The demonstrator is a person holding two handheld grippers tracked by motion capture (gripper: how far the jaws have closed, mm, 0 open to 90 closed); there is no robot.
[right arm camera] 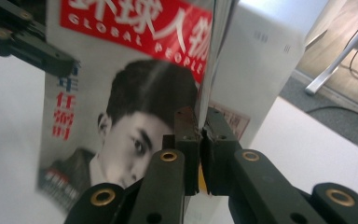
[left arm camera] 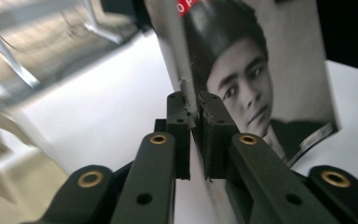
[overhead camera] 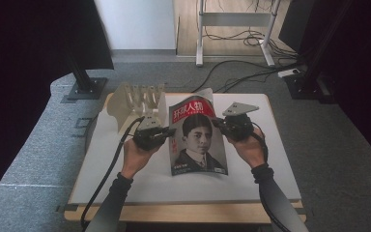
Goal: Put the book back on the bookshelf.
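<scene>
Magazine point(overhead camera: 197, 137) first: from the high view it stands nearly upright over the middle of the white table point(overhead camera: 270, 164), its bottom edge resting on or just above the surface, red masthead toward the far edge, cover facing the person. The left gripper point(overhead camera: 170, 131) pinches its left edge about halfway up, the right gripper point(overhead camera: 217, 123) its right edge slightly higher. A pale slotted rack point(overhead camera: 137, 102) stands at the far left corner, just behind the left gripper. If the magazine is bound for that rack, I judge the way to do it well is to keep both grips equally firm, carry the two edges at one pace so the pages do not bow or fan open, and keep it upright while swinging it toward a slot.

In the left gripper view, the two black jaws are pressed together on the magazine's point(left arm camera: 261, 84) edge, the paper caught between the fingertips point(left arm camera: 213, 116), with no gap showing beside it. The white table point(left arm camera: 102, 102) lies behind.

In the right gripper view, the jaws are likewise closed on the magazine's point(right arm camera: 121, 107) other edge, pages nipped between the fingertips point(right arm camera: 185, 130). The left gripper point(right arm camera: 56, 60) shows at the upper left, clamped on the opposite edge. Some inner pages point(right arm camera: 221, 23) spread loosely behind the cover, so a slow move seems wise.
</scene>
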